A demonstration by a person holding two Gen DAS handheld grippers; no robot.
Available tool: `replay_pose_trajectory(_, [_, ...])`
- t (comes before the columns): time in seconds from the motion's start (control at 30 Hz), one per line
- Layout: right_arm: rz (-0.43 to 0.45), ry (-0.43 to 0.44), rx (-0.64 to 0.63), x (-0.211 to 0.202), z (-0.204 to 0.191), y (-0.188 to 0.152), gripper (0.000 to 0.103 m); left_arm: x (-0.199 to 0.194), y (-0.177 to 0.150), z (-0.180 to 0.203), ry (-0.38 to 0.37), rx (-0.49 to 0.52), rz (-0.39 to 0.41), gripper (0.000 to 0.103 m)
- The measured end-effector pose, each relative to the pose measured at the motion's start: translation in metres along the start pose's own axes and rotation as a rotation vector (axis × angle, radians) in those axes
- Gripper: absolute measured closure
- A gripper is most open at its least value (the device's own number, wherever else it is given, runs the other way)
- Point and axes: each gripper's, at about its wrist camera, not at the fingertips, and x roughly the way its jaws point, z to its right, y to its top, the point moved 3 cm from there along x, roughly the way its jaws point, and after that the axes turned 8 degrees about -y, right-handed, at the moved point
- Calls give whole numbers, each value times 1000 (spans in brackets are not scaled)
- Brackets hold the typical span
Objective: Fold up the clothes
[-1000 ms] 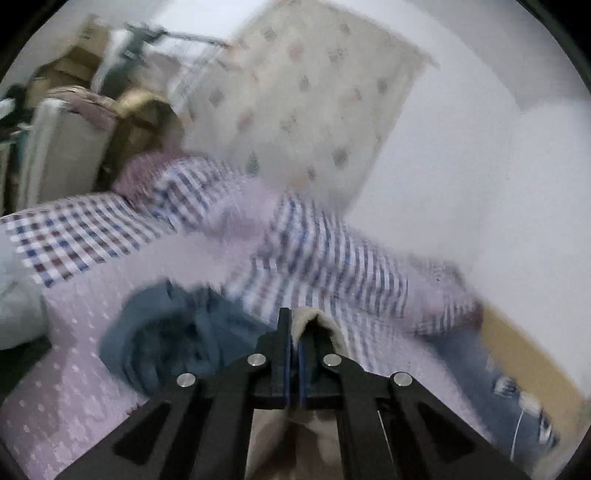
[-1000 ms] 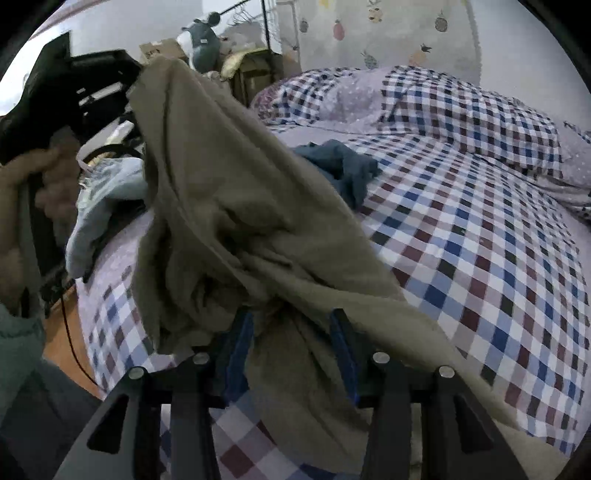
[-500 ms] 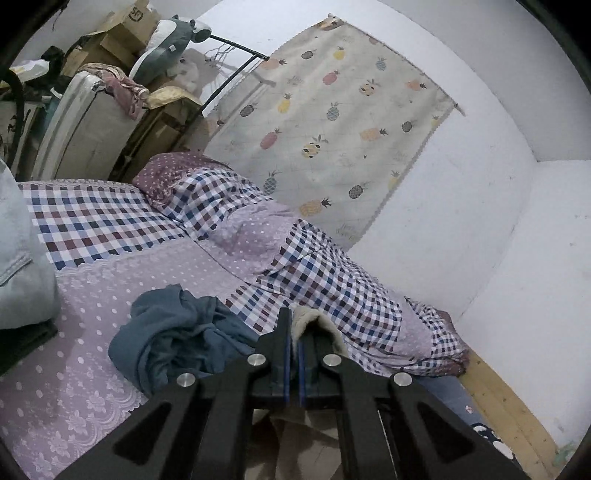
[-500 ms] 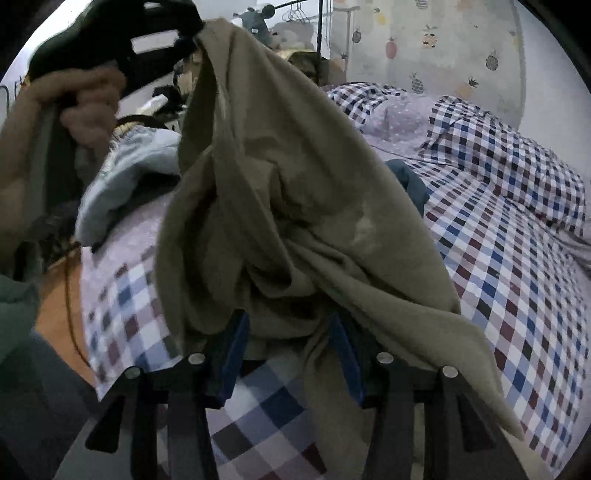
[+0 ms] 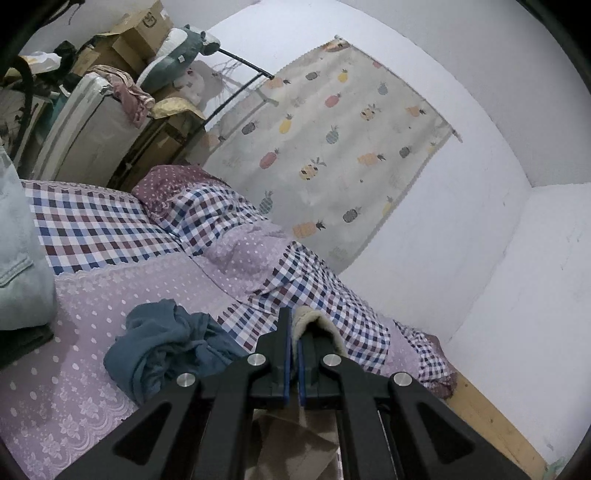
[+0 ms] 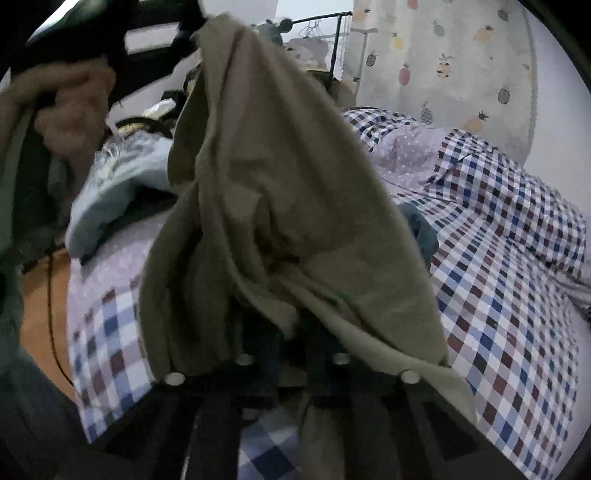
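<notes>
A khaki garment (image 6: 280, 177) hangs in the air over the checked bed (image 6: 509, 332). In the left wrist view my left gripper (image 5: 294, 332) is shut on its fleece-lined edge (image 5: 314, 321). The right wrist view shows that same left gripper (image 6: 155, 26) at the top, held by a hand (image 6: 70, 103), pinching the garment's top corner. My right gripper (image 6: 291, 328) sits under the garment's lower folds. Its fingers are mostly covered, but its jaws stand close together with cloth bunched between them.
A crumpled blue garment (image 5: 166, 347) lies on the lilac dotted sheet (image 5: 55, 398). Pale denim (image 5: 18, 258) is piled at the bed's left edge. Folded checked bedding (image 5: 221, 221) runs along the wall. Boxes and a clothes rail (image 5: 236, 92) stand behind the bed's head.
The left gripper has raised the garment's corner higher and its view has steadied. The right gripper's jaws, apart before, have come together on the cloth, which now drapes over them.
</notes>
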Motion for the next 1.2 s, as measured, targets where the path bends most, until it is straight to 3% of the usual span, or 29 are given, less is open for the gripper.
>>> replay_pose_trajectory(0.37, [200, -82, 354, -96, 117, 47, 99, -6, 5, 0, -47, -39, 43, 102])
replay_pose_trajectory(0.43, [201, -117, 456, -100, 142, 52, 97, 2, 1, 4, -51, -26, 10, 102])
replay_pose_trajectory(0.53, [68, -202, 531, -80, 163, 44, 85, 16, -8, 10, -46, -6, -57, 102])
replay_pose_trajectory(0.6, [18, -246, 543, -75, 161, 33, 80, 28, -16, 9, -31, -13, -114, 102])
replay_pose_trajectory(0.7, [6, -207, 512, -78, 140, 12, 57, 42, -27, 6, -8, -24, -180, 102])
replay_pose_trajectory(0.87, [-59, -154, 311, -65, 75, -16, 57, 40, -28, 7, -29, -30, -171, 102])
replay_pose_trajectory(1.2, [-187, -119, 137, 4, 36, -34, 60, 35, -26, 11, -45, -29, -141, 102])
